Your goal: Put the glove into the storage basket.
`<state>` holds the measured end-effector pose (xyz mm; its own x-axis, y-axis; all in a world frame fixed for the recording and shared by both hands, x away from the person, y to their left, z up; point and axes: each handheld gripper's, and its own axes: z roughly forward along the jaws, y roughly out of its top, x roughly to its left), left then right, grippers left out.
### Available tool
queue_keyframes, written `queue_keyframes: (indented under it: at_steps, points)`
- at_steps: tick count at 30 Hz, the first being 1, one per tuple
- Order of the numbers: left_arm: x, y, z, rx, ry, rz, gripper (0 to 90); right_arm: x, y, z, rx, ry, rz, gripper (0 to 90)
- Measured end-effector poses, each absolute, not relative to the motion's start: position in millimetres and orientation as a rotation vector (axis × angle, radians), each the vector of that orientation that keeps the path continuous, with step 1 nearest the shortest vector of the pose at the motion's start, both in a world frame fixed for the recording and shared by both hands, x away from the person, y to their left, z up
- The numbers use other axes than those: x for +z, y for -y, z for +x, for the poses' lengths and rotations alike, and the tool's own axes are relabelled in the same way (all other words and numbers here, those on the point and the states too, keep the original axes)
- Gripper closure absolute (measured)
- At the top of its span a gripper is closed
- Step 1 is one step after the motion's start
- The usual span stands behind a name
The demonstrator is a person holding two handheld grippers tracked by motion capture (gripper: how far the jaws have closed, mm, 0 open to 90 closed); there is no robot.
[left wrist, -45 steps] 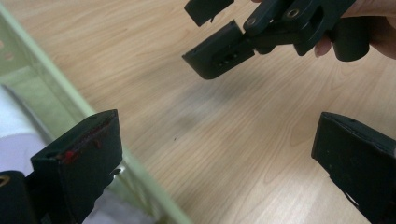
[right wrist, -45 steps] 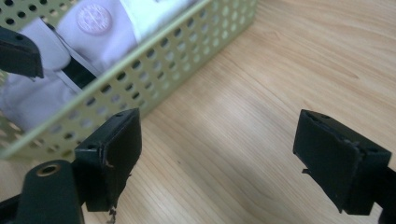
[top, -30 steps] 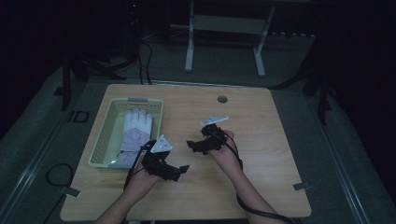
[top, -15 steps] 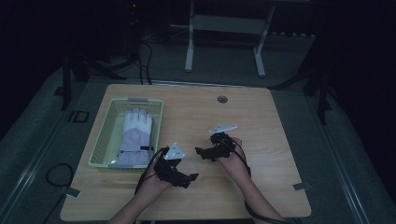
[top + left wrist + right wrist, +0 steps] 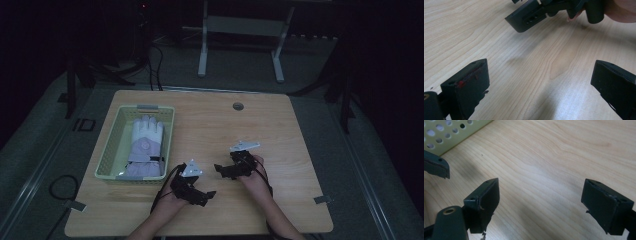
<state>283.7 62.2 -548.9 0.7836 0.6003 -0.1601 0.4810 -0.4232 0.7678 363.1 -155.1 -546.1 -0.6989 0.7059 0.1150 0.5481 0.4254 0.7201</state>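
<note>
- Glove (image 5: 144, 146) lies in the green basket (image 5: 111, 150), at the table's (image 5: 280, 130) left.
- Left tool (image 5: 206, 195) and right tool (image 5: 219, 168), jaws apart and empty, have withdrawn from the basket toward the near edge.
- Judgement: placement appears complete.

You have two grippers, left gripper (image 5: 209, 193) and right gripper (image 5: 218, 168), one basket (image 5: 111, 148), one glove (image 5: 144, 146), one desk (image 5: 280, 130).

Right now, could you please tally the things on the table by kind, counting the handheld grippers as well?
Basket, pale green: 1
Glove, white and lilac, lying in the basket: 1
Grippers, black, both with jaws open over bare wood: 2, the left gripper and the right gripper
Total: 4
</note>
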Motion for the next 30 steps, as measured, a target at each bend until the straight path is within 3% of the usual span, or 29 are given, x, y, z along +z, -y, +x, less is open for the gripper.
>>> queue_keyframes:
  at_steps: [19, 30]
  points:
    - [-560, -62, 282, 0.181, -0.828, 2.038, 1.9, -560, 175, 354, 1.173, -2.420, 1.089, 14.7]
    - [-562, -55, 273, 0.274, -0.787, 2.056, 1.9, -561, 186, 351, 1.177, -2.393, 1.085, 14.1]
